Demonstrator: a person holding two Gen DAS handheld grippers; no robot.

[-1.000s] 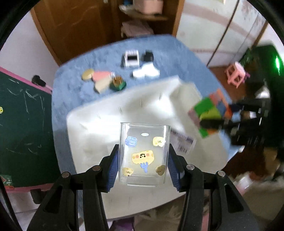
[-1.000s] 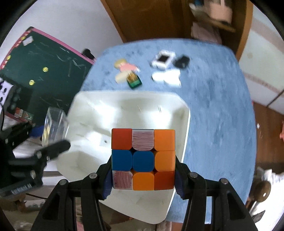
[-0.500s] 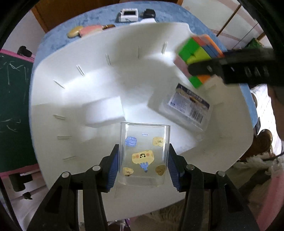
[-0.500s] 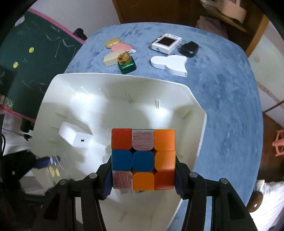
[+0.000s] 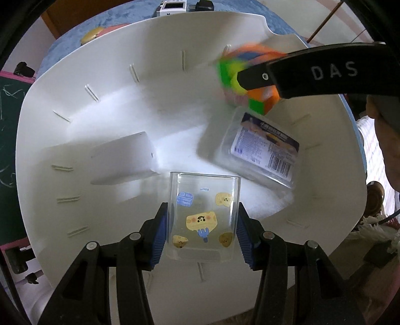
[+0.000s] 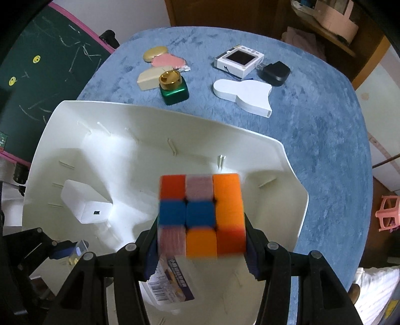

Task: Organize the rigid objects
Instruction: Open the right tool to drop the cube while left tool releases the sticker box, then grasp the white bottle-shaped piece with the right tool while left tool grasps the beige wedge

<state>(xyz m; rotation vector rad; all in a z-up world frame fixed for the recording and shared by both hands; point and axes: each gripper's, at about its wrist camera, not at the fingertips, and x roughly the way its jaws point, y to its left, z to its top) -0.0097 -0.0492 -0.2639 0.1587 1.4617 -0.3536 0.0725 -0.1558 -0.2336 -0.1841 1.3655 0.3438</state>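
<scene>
A round table (image 6: 312,130) covered in blue plush filled most of the room's middle, with a dark green chalkboard (image 6: 45,62) framed in pink to one side, wooden cupboards (image 6: 225,12) behind, and a small pink stool (image 6: 387,215) on the floor. On the table's near edge sat a large white basin (image 6: 82,120), holding a white block (image 6: 85,205) and a clear labelled box (image 5: 257,152). Beyond the basin, on the cloth, lay a white flat case (image 6: 243,96), a white boxed gadget (image 6: 238,61), a black adapter (image 6: 275,72), a green bottle (image 6: 173,88) with a gold cap, and cream, pink and gold oval pieces (image 6: 160,63).

The left gripper (image 5: 202,230) was clamped on a clear cup (image 5: 202,217) with cartoon stickers, held low inside the basin. The right gripper (image 6: 201,237) had a colour cube (image 6: 201,215) between its pads over the basin, above the labelled box; its jaws had just been easing apart, and the blurred cube looked loose.
</scene>
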